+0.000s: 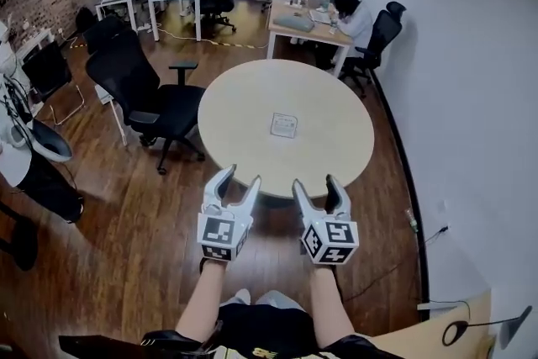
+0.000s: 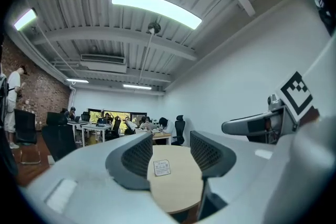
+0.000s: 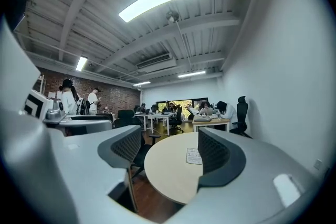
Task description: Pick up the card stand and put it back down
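Note:
The card stand is a small clear stand with a white printed card. It stands upright near the middle of the round beige table. Both grippers hover side by side over the floor, just short of the table's near edge and well apart from the stand. My left gripper is open with nothing between its jaws, and so is my right gripper. The left gripper view shows the card stand between the jaws, far off. In the right gripper view the card stand sits beside the right finger.
A black office chair stands at the table's left edge. Desks with seated people fill the far end of the room. A white wall runs close along the table's right side. A wooden desk corner with a cable lies at bottom right.

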The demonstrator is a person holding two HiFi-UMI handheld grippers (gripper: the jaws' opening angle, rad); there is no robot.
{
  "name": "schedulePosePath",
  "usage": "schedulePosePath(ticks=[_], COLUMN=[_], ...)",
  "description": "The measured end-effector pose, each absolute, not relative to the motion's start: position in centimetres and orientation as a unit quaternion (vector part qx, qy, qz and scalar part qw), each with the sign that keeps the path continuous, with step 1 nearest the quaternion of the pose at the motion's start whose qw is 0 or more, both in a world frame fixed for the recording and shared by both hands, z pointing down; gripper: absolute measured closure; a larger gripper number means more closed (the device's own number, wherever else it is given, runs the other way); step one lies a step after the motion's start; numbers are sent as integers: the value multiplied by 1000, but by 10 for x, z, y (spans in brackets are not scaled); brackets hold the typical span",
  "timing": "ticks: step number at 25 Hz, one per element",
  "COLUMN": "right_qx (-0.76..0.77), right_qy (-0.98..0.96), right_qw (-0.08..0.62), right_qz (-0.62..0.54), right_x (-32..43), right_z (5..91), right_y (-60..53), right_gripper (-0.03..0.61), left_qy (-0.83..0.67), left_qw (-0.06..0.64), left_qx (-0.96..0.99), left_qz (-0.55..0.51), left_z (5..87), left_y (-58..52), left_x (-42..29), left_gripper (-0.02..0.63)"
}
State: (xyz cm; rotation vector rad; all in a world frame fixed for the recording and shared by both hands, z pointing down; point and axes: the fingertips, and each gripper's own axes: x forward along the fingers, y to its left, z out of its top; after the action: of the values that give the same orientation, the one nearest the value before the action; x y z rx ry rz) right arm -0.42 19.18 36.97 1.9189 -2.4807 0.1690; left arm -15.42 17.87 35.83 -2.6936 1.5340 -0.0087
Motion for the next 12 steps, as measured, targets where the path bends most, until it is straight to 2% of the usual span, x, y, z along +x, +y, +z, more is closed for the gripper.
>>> schedulePosePath(ticks=[12], right_qx=[616], right_qy=[-785], right_qw=[-12], right_qz=[64], right_x=[71], right_z=[377], right_y=[10], right_gripper=[233], left_qy=[480], left_qw=[30], left_qx=[-877], left_qz=[-22], left_z=[366], left_y=[-5], left_x=[-75], left_gripper=[391])
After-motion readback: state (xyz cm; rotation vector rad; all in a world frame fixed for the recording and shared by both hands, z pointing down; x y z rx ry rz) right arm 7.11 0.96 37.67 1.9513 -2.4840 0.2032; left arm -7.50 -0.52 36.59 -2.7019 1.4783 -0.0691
